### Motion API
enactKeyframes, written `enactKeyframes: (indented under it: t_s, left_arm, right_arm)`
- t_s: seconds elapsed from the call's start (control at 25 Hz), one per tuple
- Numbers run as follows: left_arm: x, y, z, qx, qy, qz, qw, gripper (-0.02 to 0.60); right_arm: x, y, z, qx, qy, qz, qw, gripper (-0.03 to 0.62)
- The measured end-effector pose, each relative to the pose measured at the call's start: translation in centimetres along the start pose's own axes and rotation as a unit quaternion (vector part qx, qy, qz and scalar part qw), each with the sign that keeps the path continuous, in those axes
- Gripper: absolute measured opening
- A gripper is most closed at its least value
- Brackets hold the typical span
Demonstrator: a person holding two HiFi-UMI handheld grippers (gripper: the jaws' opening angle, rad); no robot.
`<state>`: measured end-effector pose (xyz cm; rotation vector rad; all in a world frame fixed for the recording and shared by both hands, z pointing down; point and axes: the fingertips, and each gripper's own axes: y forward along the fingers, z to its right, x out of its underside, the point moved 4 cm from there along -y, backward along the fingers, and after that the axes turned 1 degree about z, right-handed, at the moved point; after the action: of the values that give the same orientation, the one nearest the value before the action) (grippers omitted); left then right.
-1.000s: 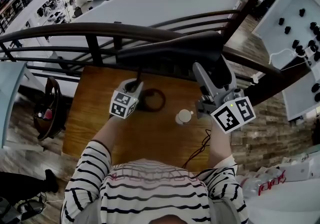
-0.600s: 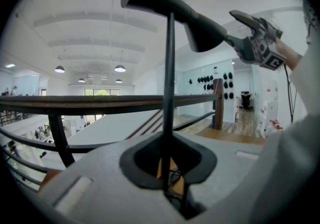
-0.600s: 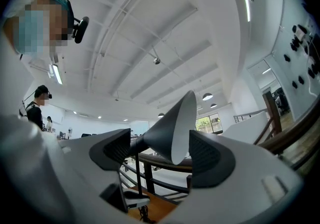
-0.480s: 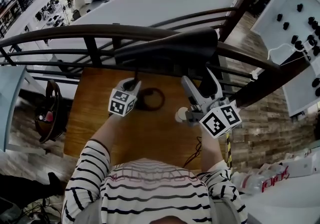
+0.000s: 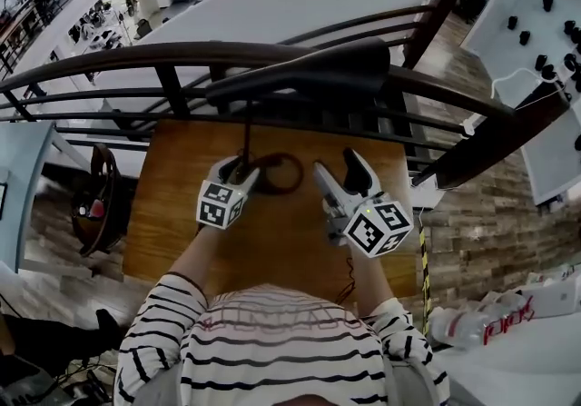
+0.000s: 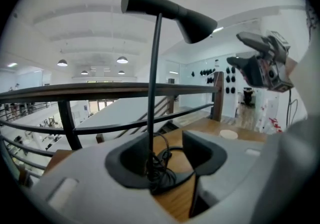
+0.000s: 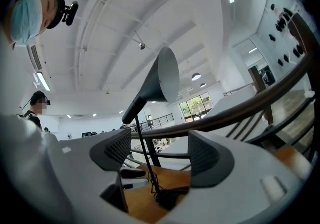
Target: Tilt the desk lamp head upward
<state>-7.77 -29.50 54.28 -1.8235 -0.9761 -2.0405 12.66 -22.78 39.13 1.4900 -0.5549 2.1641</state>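
Observation:
The black desk lamp stands on the wooden table [image 5: 172,213], its long head [image 5: 300,77] high on a thin stem [image 5: 247,132] above a ring base [image 5: 277,174]. My left gripper [image 5: 238,173] is low on the stem. In the left gripper view the stem [image 6: 152,92] stands between the jaws of the left gripper [image 6: 167,155], which are opening, with a gap to the right pad. The lamp head [image 6: 170,12] tilts above. My right gripper [image 5: 340,173] hovers open to the right of the base with nothing between its jaws. Past the right gripper [image 7: 157,155] I see the lamp head [image 7: 157,80].
A dark curved railing [image 5: 136,54] runs right behind the table, close to the lamp head. A small white round disc [image 6: 228,134] lies on the table to the right. A dark cable [image 5: 349,282] trails off the table's near edge by my right arm.
My right gripper has come away from the right end of the lamp head, down and left over the table. My left gripper has stayed at the stem.

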Motion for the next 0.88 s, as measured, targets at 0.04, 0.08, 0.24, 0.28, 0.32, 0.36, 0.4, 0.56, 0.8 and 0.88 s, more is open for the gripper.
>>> enactKeyframes:
  t_s: [0.04, 0.08, 0.24, 0.28, 0.32, 0.36, 0.4, 0.56, 0.8, 0.88]
  left_arm:
    - [0.3, -0.5, 0.2, -0.004, -0.003, 0.003, 1.0, 0.209]
    - [0.5, -1.0, 0.3, -0.008, -0.005, 0.007, 0.9999, 0.209]
    - [1.1, -2.8, 1.5, -0.021, -0.02, 0.029, 0.9991, 0.209]
    - [1.1, -3.1, 2.0, -0.023, -0.024, 0.037, 0.9988, 0.209]
    - [1.1, -3.4, 2.6, -0.023, -0.028, 0.043, 0.9984, 0.209]
    - [1.0, -3.6, 3.3, -0.022, -0.031, 0.048, 0.9981, 0.209]
    - [1.0, -3.8, 3.9, -0.022, -0.033, 0.052, 0.9979, 0.208]
    - [1.5, -5.2, 6.5, -0.026, -0.035, 0.059, 0.9973, 0.196]
    - [2.7, -7.6, 9.2, -0.016, -0.044, 0.076, 0.996, 0.136]
    - [2.8, -8.8, 10.0, -0.013, -0.048, 0.083, 0.9953, 0.104]
  right_arm:
    - [1.0, -0.1, 0.1, 0.001, 0.007, -0.009, 1.0, 0.342]
    - [1.9, -0.2, 0.1, 0.002, 0.013, -0.016, 1.0, 0.341]
    - [4.9, -1.0, 0.3, 0.007, 0.019, -0.041, 0.999, 0.325]
    - [5.5, -1.3, 0.4, 0.009, 0.019, -0.047, 0.999, 0.324]
    - [6.1, -1.7, 0.5, 0.009, 0.018, -0.053, 0.998, 0.318]
    - [6.6, -2.1, 0.6, 0.01, 0.018, -0.059, 0.998, 0.316]
    - [7.1, -2.5, 0.7, 0.01, 0.018, -0.065, 0.998, 0.314]
    - [8.8, -4.3, 1.0, 0.015, 0.031, -0.081, 0.996, 0.274]
    - [10.4, -6.6, 0.4, 0.025, 0.03, -0.084, 0.996, 0.167]
    - [10.9, -7.2, -0.2, 0.024, 0.027, -0.088, 0.995, 0.136]
